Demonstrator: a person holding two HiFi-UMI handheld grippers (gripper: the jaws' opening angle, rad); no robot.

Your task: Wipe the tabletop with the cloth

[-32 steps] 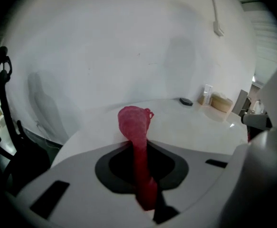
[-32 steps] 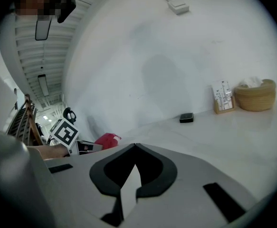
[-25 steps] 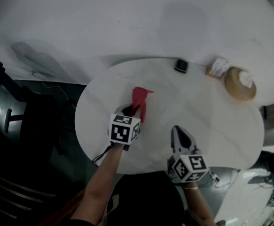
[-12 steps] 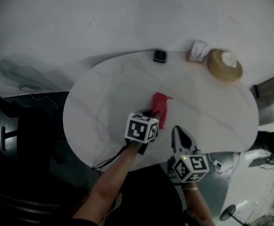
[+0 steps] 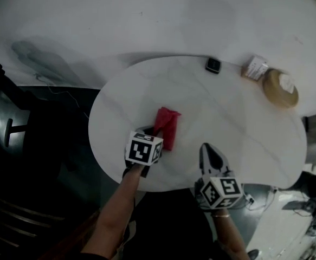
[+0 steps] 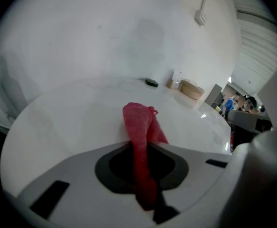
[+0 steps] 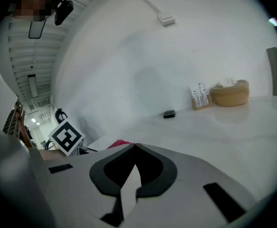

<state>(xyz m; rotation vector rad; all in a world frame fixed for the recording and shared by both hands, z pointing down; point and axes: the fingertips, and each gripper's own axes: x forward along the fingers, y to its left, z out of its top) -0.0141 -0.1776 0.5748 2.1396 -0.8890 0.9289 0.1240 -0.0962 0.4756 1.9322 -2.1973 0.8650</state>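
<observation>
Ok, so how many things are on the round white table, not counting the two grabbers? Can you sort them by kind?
Red cloth: 1
Small black object: 1
Small white box: 1
Tan round basket: 1
Total: 4

Overhead, plus low views across tabletop (image 5: 244,140)
</observation>
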